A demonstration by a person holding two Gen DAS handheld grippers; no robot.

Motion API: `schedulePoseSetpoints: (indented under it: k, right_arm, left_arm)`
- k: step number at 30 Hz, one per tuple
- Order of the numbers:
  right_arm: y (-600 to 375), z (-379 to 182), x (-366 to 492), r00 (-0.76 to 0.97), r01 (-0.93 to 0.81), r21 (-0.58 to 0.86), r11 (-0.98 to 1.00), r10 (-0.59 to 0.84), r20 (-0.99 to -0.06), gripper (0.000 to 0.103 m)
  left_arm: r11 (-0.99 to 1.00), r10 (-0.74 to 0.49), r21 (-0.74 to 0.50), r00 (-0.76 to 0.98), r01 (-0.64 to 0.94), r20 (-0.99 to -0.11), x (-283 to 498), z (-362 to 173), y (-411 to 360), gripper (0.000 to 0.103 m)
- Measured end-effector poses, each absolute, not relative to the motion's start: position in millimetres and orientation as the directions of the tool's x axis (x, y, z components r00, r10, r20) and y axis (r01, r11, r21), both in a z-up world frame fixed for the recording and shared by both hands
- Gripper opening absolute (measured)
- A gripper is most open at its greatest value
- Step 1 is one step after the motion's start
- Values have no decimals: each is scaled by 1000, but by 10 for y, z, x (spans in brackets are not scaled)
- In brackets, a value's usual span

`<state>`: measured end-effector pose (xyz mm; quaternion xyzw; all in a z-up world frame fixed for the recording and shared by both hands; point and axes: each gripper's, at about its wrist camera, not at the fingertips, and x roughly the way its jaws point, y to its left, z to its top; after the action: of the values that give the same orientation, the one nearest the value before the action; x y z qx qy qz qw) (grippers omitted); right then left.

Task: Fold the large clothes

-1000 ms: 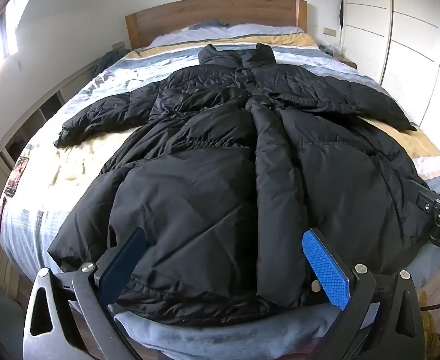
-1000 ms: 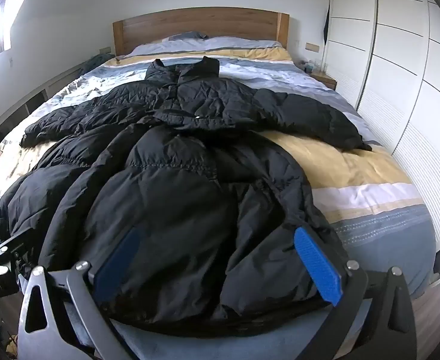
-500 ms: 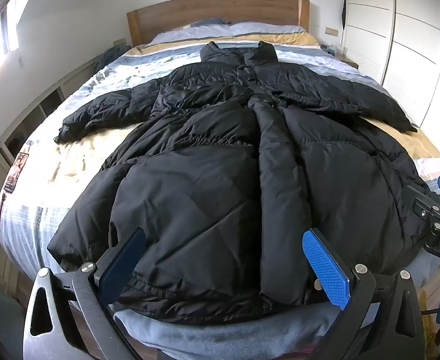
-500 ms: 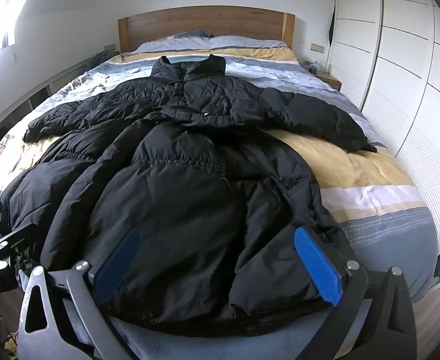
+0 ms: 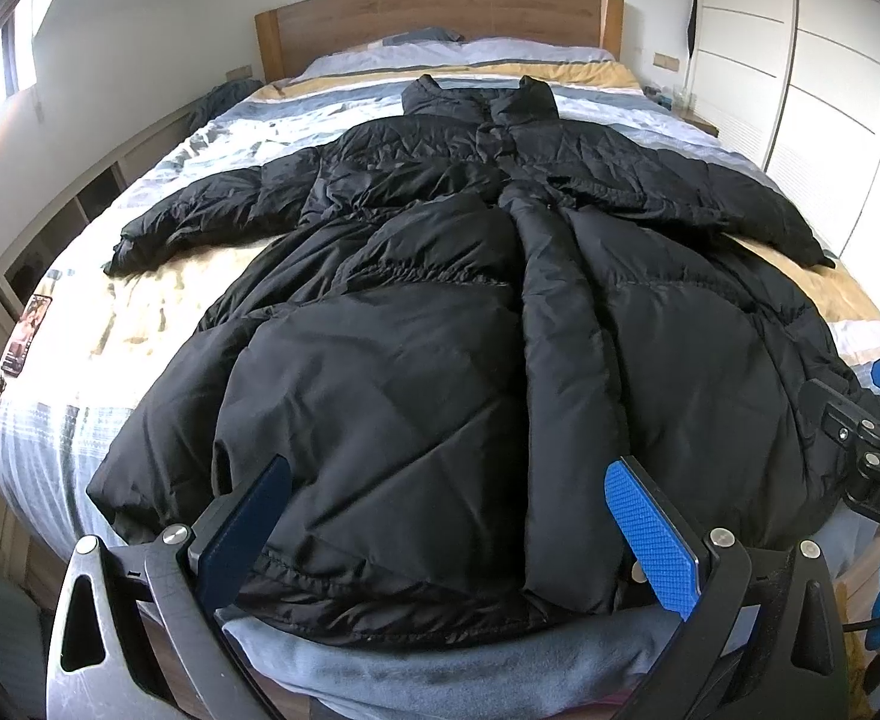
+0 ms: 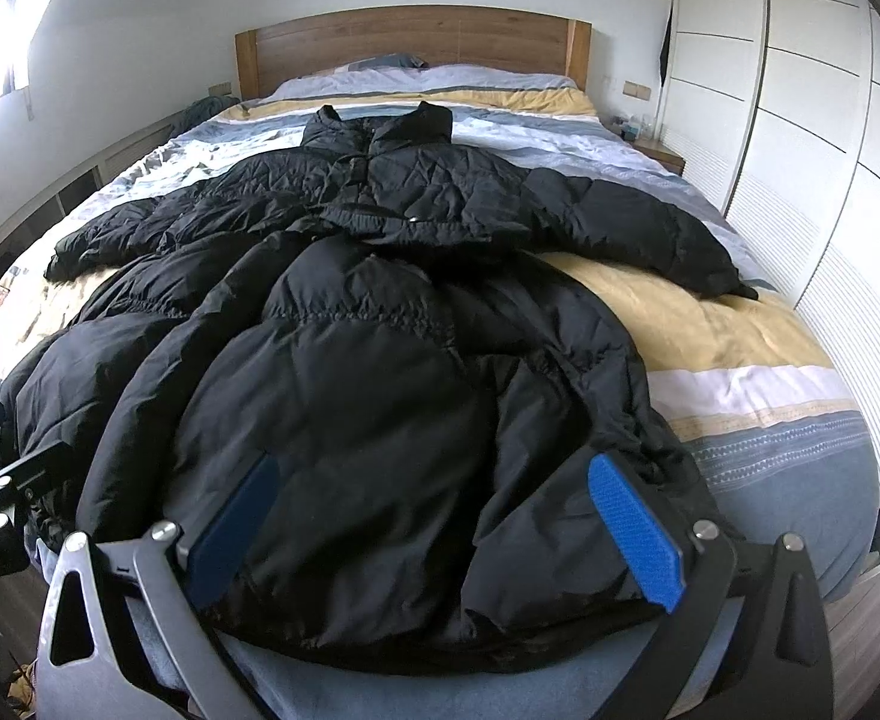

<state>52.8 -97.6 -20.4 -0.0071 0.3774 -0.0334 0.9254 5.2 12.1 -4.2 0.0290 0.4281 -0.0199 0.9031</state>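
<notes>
Both pairs of fingers stand spread wide with nothing between them: the left gripper [image 5: 447,534] has its blue pads [image 5: 650,540] parted over the hem of the black puffer coat [image 5: 470,324], and the right gripper [image 6: 434,528] has its blue pads [image 6: 635,525] parted the same way over the hem's other end. Whether any pad touches the fabric cannot be told. Taking the coat as the landmark, it lies face up and spread flat on the bed [image 5: 80,324], collar toward the wooden headboard [image 5: 440,15] and hem at the foot edge nearest the grippers. Its closed front placket runs from the collar down to the hem, ending just inside the left gripper's right finger. One sleeve [image 5: 200,216] stretches out to the coat's left and the other sleeve [image 6: 638,234] to its right, both lying on the striped yellow, white and grey bedding. Beyond the collar sit the pillows [image 6: 428,75] against the headboard. Off the coat's right side, past the bed edge, stands a white wardrobe [image 6: 812,138]; off its left side runs low shelving [image 5: 14,264] under a bright window.
</notes>
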Motion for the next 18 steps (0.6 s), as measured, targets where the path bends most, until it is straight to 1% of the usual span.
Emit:
schedulePoseSetpoints:
  k: [18]
  right_arm:
    - [-980,-201,552,713,59,-36,998,-67,-698,103]
  left_arm:
    - [998,-38,-1,640,58,-768,39,-24,194,102]
